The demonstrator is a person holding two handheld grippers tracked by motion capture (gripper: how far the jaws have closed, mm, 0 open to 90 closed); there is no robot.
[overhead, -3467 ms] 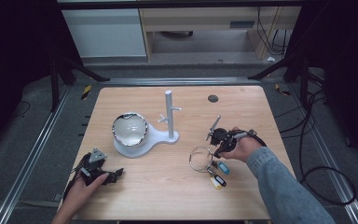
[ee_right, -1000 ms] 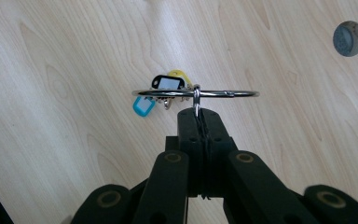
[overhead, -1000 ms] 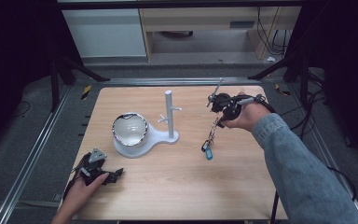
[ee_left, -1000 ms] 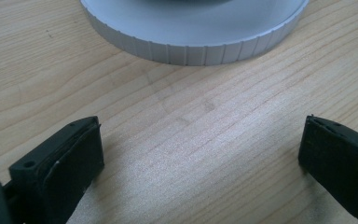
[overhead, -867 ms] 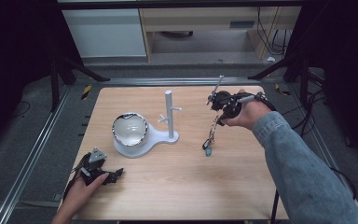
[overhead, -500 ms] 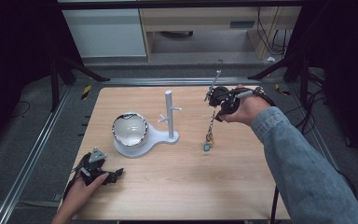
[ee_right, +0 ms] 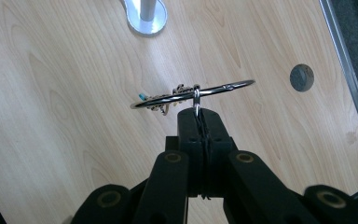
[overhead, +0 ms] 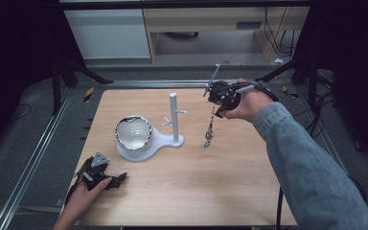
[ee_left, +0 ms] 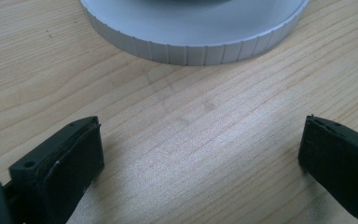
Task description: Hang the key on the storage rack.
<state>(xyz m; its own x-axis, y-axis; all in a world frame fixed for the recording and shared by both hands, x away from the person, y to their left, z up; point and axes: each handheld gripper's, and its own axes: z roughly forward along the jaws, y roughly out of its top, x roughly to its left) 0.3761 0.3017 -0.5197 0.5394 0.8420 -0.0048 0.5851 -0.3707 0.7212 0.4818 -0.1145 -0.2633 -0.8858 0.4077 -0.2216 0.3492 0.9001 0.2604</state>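
High view: no readable writing anywhere. Right gripper (overhead: 214,93) pinching key ring (ee_right: 193,95), held above table (overhead: 230,187) right of stand (overhead: 174,120), keys (overhead: 209,132) dangling below. Lifted off table since 3.5 s ago, a little higher than 0.5 s ago. Left gripper (overhead: 106,178) unmoved near front left, jaws spread wide, facing stand's base (ee_left: 191,42).

Lab: aluminium-framed test table (overhead: 124,103)

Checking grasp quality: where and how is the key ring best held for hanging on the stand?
Grip the key ring at its thin wire rim, from outside its loop, as the right gripper does: the open loop stays free for a peg on the stand, with the keys dangling below.
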